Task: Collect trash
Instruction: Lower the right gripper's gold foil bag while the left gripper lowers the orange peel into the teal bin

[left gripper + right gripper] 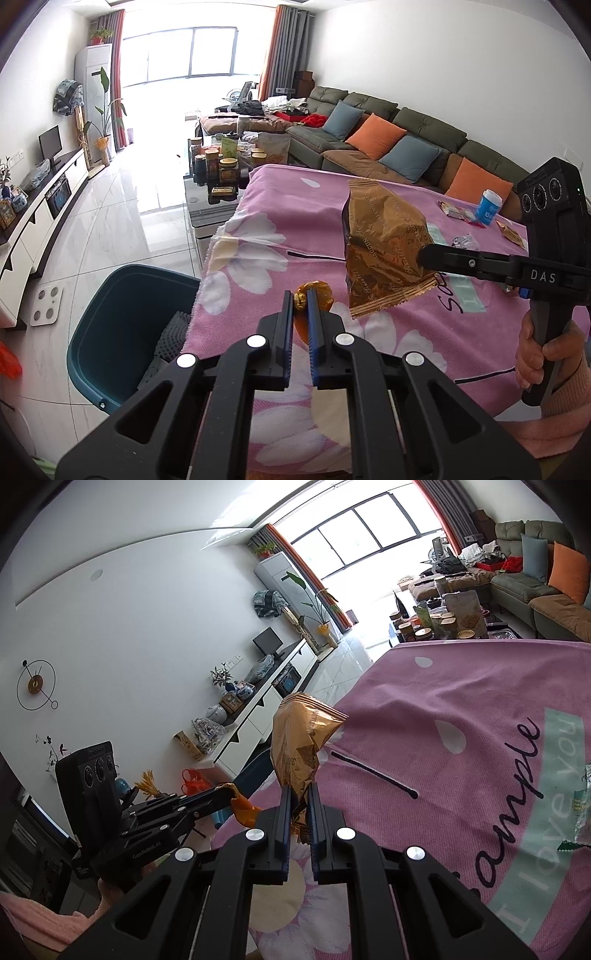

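My left gripper (300, 295) is shut on a small crumpled orange wrapper (317, 291), held above the pink flowered cloth (266, 236) near its left edge. In the right wrist view the same left gripper (231, 794) shows at the lower left with the orange wrapper (245, 808) hanging from its tip. My right gripper (298, 794) is shut on a big gold snack bag (299, 738), which stands up from its jaws. From the left wrist view the right gripper (421, 258) reaches in from the right, pinching the gold bag (384, 251). A teal bin (122, 328) stands on the floor left of the table.
More litter lies at the cloth's far right: a blue-and-white cup (489, 206), small wrappers (458, 214) and a clear wrapper (581, 805). A low table crowded with jars (221, 166) stands behind, a green sofa (406, 136) to the right, a white cabinet (40, 225) along the left wall.
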A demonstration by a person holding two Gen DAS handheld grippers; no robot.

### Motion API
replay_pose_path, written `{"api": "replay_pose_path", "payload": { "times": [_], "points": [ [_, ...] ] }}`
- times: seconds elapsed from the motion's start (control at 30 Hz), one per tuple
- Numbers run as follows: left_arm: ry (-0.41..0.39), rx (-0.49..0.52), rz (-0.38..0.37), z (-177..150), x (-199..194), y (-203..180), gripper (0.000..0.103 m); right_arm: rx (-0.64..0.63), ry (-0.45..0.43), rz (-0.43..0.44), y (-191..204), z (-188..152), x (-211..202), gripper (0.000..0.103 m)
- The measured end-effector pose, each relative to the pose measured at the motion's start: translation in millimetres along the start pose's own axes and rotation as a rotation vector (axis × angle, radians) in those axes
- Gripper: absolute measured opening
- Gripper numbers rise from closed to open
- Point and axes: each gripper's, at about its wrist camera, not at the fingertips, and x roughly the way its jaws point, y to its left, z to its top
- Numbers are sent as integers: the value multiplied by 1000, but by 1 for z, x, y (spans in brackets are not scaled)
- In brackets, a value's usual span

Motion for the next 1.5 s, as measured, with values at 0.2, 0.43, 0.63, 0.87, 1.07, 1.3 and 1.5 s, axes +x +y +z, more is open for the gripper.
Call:
{"api": "replay_pose_path", "payload": {
  "times": [0.2,0.43,0.63,0.87,1.07,1.3,1.5],
  "points": [
    [-15,-17,21,1,-7,10,7,-13,11,10,9,4,9,8],
    [-32,-27,52,3,-15,20,7,-24,24,31,15,8,21,8],
    [-44,-41,81,4,-22,31,7,-36,39,49,22,10,32,8],
    [-56,-65,114,3,-28,46,7,-46,59,68,31,13,45,8],
    [-64,-80,139,3,-33,55,7,-53,77,87,38,14,56,7],
    [-71,-97,169,5,-35,67,7,-69,101,103,46,17,72,8],
    [-77,-116,191,5,-38,79,7,-80,116,112,52,19,83,8]
  ]
}}
